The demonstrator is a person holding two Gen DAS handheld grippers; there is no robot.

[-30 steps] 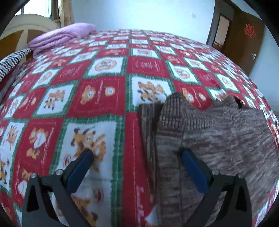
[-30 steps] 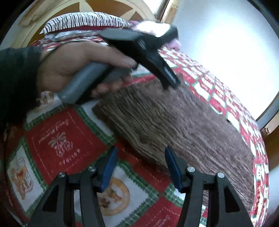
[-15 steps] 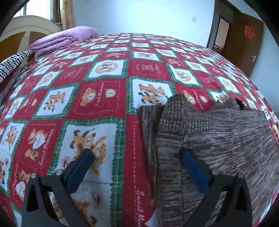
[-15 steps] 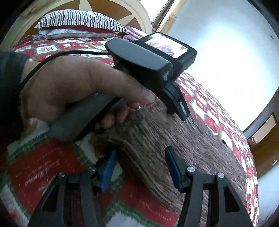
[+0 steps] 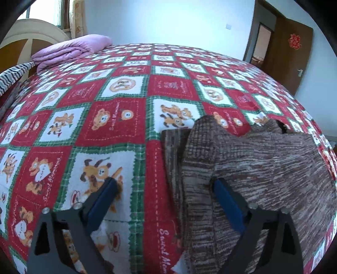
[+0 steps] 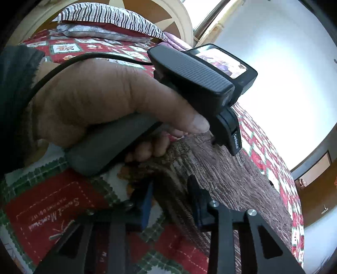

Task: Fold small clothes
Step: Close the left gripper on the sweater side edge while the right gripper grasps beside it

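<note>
1. Brown knitted sweater (image 5: 263, 168) lies on the bed, on our red-and-green checked blanket (image 5: 118, 118) with cartoon animal squares; one side is folded over onto the body.
2. Our left gripper (image 5: 164, 185) stands wide, its jaws having just closed a little; the folded edge of the sweater sits between its blue pads (image 5: 227, 202), which do not press on it.
3. Our right gripper (image 6: 170, 200) has just been closing, and the sweater's edge lies between its pads; we cannot tell whether they already pinch the knit.
4. Our left hand (image 6: 101, 101) grips its handle just above the sweater.
5. A purple quilt (image 5: 71, 50) and a striped pillow (image 6: 109, 19) lie near the headboard.
</note>
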